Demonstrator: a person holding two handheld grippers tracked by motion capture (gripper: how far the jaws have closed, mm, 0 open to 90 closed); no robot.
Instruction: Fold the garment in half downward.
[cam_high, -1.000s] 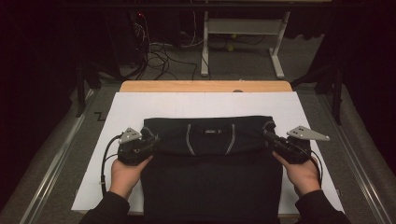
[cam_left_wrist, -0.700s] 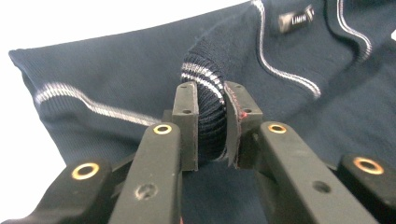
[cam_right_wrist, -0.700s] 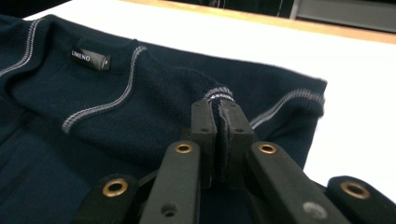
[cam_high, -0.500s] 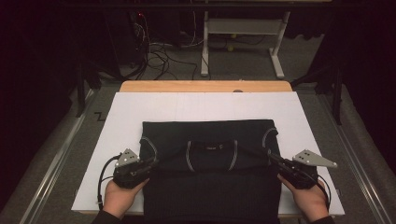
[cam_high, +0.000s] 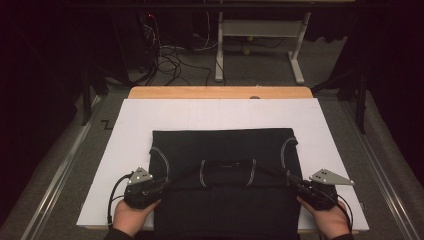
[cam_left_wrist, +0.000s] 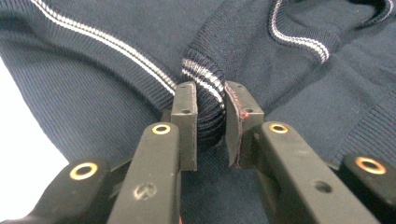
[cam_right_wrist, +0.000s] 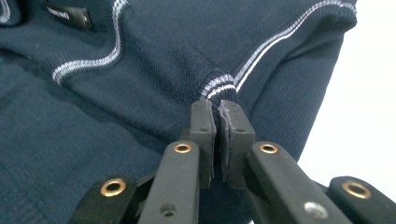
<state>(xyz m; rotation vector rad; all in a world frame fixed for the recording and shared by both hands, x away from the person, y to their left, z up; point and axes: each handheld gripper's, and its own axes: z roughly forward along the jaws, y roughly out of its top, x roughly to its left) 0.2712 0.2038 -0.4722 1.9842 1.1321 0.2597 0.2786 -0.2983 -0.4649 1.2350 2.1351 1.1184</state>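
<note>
A dark navy knit sweater (cam_high: 225, 150) with white trim stripes lies on the white table cover, its upper part folded toward the near edge. My left gripper (cam_high: 159, 184) is shut on the sweater's left edge; in the left gripper view the jaws pinch a thick ribbed fold (cam_left_wrist: 208, 109) of the sweater (cam_left_wrist: 116, 84). My right gripper (cam_high: 294, 182) is shut on the right edge; in the right gripper view its jaws clamp a thin ribbed fold (cam_right_wrist: 217, 93) of the sweater (cam_right_wrist: 93, 116). The striped collar (cam_high: 227, 169) lies between the two grippers.
The white cover (cam_high: 130, 130) has bare room left, right and beyond the sweater. A wooden table edge (cam_high: 220, 92) runs along the far side. Metal rails (cam_high: 60, 175) flank the table. Cables and a desk frame (cam_high: 260, 45) stand on the floor beyond.
Both grippers have pulled the sweater's top edge toward the near side of the table, folding the garment over itself. The collar has moved nearer to me.
</note>
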